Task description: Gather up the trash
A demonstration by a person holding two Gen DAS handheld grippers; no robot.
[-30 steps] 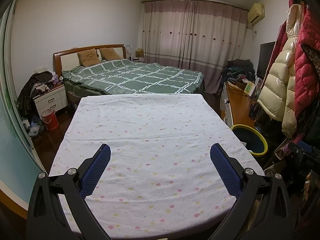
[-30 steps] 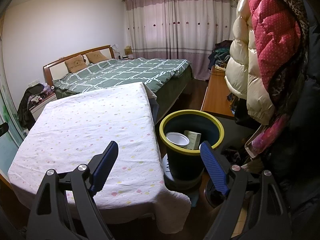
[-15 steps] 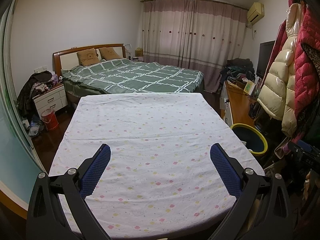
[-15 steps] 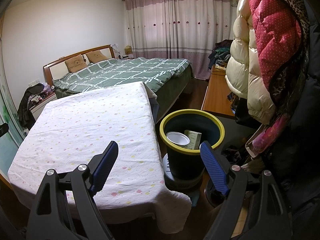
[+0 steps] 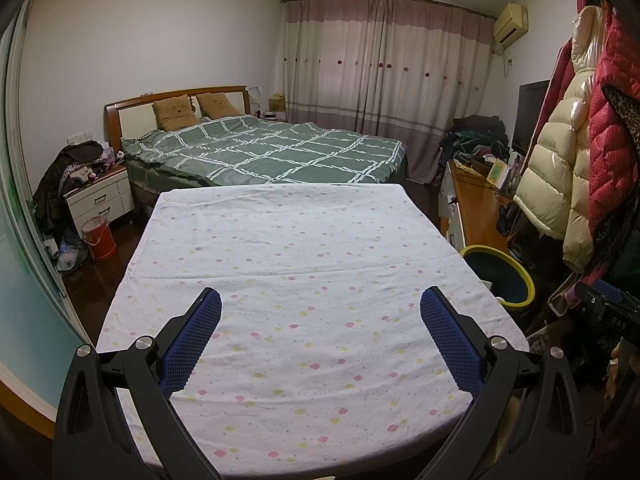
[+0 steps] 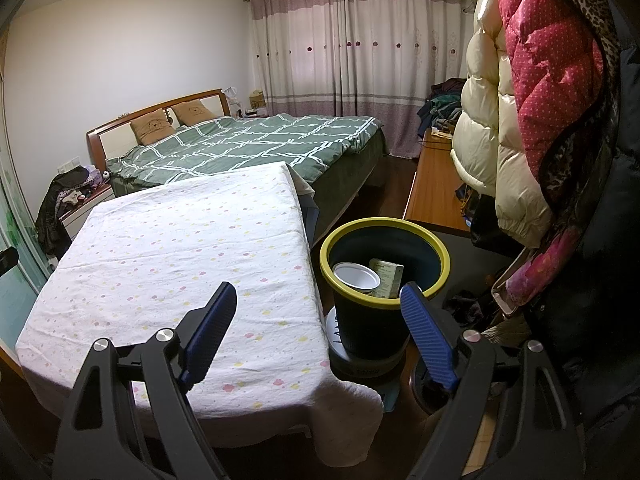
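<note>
Both hand-held grippers, left (image 5: 320,312) and right (image 6: 318,300), gape wide, empty; tabletop (image 5: 304,264) looks clear, cup (image 6: 357,276) and carton (image 6: 387,276) seemingly binned (image 6: 438,256) at two o'clock.

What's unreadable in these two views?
- Left wrist view: inside of the bin is hidden by its own wall and the flowered sheet.
- Right wrist view: print on the carton in the bin is too small; under the white cup is hidden.
</note>
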